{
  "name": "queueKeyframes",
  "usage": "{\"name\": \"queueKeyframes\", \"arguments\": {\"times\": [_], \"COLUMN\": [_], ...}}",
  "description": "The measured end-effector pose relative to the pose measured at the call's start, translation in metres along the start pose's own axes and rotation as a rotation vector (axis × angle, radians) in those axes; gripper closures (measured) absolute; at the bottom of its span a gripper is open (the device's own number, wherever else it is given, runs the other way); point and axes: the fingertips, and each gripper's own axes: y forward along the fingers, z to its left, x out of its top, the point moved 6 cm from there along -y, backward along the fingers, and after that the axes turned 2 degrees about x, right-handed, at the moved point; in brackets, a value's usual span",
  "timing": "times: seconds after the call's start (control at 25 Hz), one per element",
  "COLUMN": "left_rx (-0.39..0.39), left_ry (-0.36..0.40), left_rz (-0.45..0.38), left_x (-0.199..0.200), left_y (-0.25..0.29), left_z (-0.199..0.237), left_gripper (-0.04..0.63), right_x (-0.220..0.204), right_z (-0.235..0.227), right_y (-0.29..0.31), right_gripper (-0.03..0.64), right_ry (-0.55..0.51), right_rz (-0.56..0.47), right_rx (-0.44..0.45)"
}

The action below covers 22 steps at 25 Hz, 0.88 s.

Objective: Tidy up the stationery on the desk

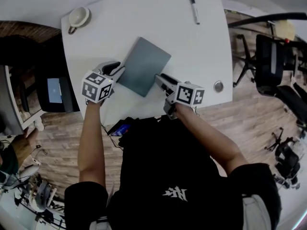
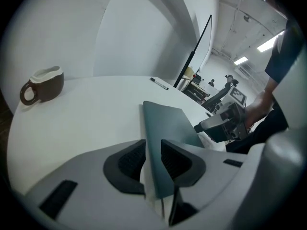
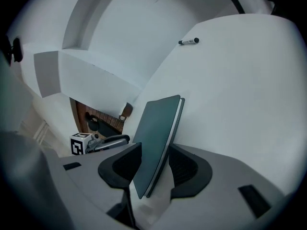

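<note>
A closed grey-green notebook (image 1: 144,65) is in the middle of the white desk (image 1: 201,56), held from both sides. My left gripper (image 1: 120,71) is shut on its near-left corner, and the cover (image 2: 168,126) stands edge-on between the dark pads (image 2: 129,163). My right gripper (image 1: 159,77) is shut on the near-right edge, where the notebook (image 3: 156,128) rises tilted between the jaws of that gripper (image 3: 156,166). A black marker pen (image 1: 194,9) lies at the desk's far right, well away from both grippers.
A brown and white cup (image 1: 78,17) stands at the desk's far left corner. A round silver grommet (image 1: 218,86) sits near the right edge. Black office chairs (image 1: 273,66) stand to the right, and a dark unit with a screen (image 1: 55,90) is to the left.
</note>
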Motion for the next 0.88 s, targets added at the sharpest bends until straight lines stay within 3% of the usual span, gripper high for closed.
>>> {"name": "queueKeyframes", "arguments": {"times": [0.32, 0.72, 0.88], "left_rx": [0.013, -0.007, -0.021], "left_ry": [0.034, 0.006, -0.001], "left_rz": [0.062, 0.081, 0.085], "left_x": [0.0, 0.0, -0.001], "left_y": [0.011, 0.016, 0.016], "left_z": [-0.001, -0.002, -0.003], "left_gripper": [0.489, 0.507, 0.526], "right_x": [0.005, 0.004, 0.004], "right_z": [-0.004, -0.004, -0.007], "right_y": [0.004, 0.006, 0.007], "right_gripper": [0.437, 0.437, 0.473], "right_ry": [0.053, 0.054, 0.065], "right_rz": [0.004, -0.003, 0.003], "right_rx": [-0.038, -0.085, -0.112]}}
